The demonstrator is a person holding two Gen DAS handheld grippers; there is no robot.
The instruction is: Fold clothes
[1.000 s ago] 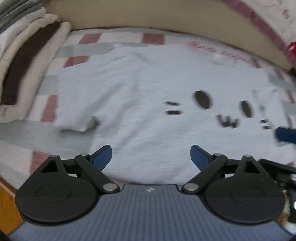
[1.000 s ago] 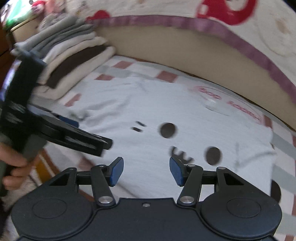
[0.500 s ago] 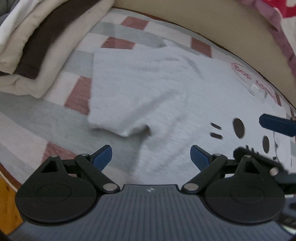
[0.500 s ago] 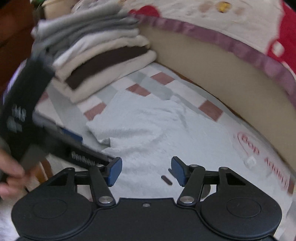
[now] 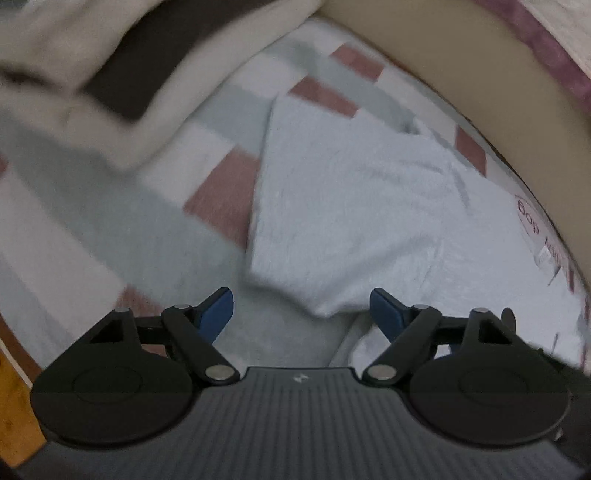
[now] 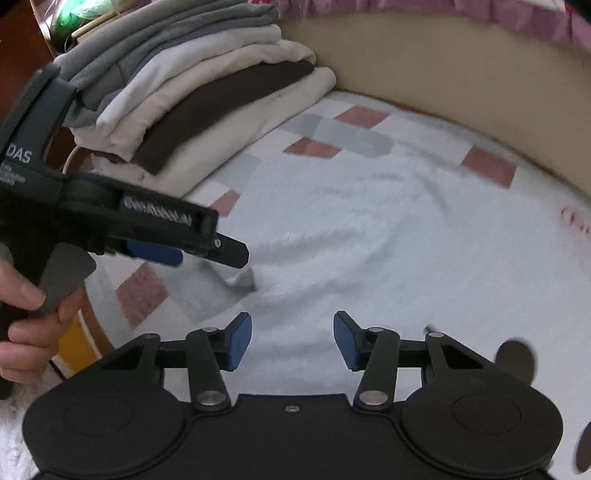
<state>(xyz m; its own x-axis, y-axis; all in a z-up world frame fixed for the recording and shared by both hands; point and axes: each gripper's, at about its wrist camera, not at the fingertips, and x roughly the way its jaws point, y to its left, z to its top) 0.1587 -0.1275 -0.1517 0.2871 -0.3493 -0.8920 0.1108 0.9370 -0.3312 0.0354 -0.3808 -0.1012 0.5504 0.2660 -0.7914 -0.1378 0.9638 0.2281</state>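
The left tongs (image 5: 301, 312) stand fairly wide with the jaws closing; the lower corner of the T-shirt's sleeve (image 5: 325, 306) lies between the blue pads, which do not press on it. Seen from the right wrist, the left tongs (image 6: 207, 254) point at that same sleeve corner, and a hand (image 6: 26, 321) grips their handle at the left edge.

The right tongs (image 6: 292, 341) stand at a middling gap, jaws closing as well, over the T-shirt's body just below the sleeve; cloth shows between the pads, but no pinch is visible.

The pale blue T-shirt (image 6: 388, 240) lies spread flat on a checked bed cover (image 6: 317, 136) of pink, grey and white squares. Its sleeve reaches out toward the left. Red lettering (image 5: 530, 221) marks the T-shirt near its right edge, and dark printed spots (image 6: 515, 360) show on it at the lower right of the right wrist view.

Up and left of the T-shirt sits a stack of folded clothes (image 6: 192, 85), grey on top, then white, cream and dark brown. Beyond the T-shirt runs a beige padded edge (image 6: 443, 66), with a purple-bordered quilt (image 6: 406, 9) above it.
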